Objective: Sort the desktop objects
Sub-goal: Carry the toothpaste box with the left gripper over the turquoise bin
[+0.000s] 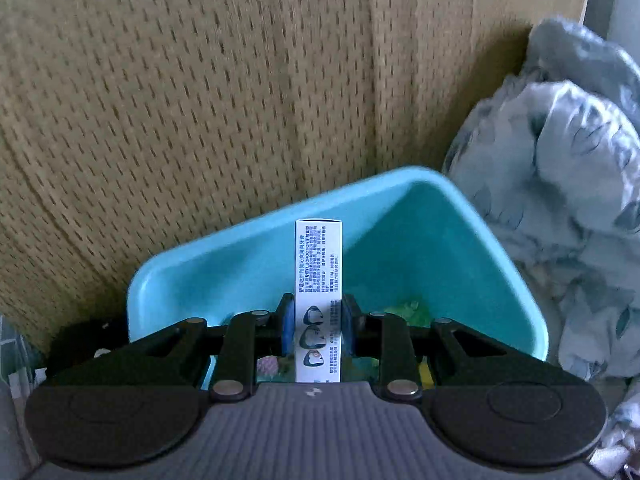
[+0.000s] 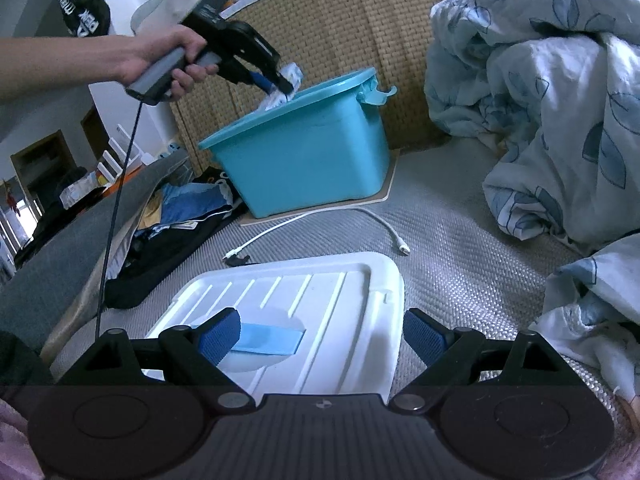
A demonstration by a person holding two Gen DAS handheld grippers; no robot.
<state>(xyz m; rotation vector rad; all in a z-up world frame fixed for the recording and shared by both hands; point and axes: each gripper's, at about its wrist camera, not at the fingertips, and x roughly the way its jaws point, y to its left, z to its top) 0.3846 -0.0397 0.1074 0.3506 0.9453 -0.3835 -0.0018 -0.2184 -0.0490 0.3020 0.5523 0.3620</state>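
Woven mat [image 1: 160, 100], left tool [image 1: 318, 330] clamping box [image 1: 319, 280]

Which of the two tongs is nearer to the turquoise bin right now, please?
The left. The left tongs hang over the turquoise bin, shut on a white carton. The right tongs are open over the white lid, well short of it.

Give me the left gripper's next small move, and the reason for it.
Probably open and drop. The left gripper is shut on the box, which hangs over the open bin; the right view shows it at the bin's rim. Lowering a little first would soften the fall.
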